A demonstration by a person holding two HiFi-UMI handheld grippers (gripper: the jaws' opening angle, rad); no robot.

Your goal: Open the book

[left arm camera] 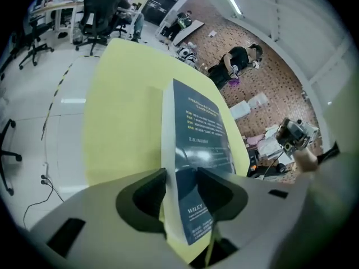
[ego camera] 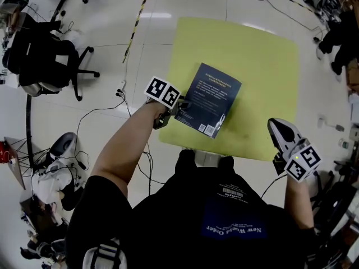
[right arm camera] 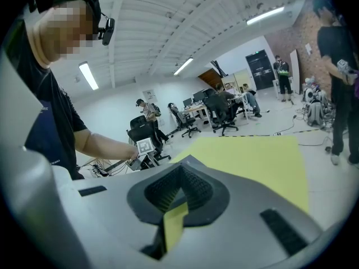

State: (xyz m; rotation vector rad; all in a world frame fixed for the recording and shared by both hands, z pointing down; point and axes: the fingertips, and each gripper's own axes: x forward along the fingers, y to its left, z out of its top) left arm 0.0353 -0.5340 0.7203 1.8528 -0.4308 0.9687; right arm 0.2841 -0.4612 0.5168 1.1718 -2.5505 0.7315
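two grippers showing in head view. left gripper (ego camera: 178,109) clamping onto lower left edge of dark blue book (ego camera: 212,97), cover plus white page block sitting between pads. book lying on yellow mat (ego camera: 263,66) on floor, around frame centre. right gripper (ego camera: 276,126) hovering at lower right by mat edge, jaws pressed together, gripping nothing.

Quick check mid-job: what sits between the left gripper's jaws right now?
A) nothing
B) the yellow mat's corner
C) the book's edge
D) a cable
C: the left gripper has its pads pressed on both sides of the book at its near edge.
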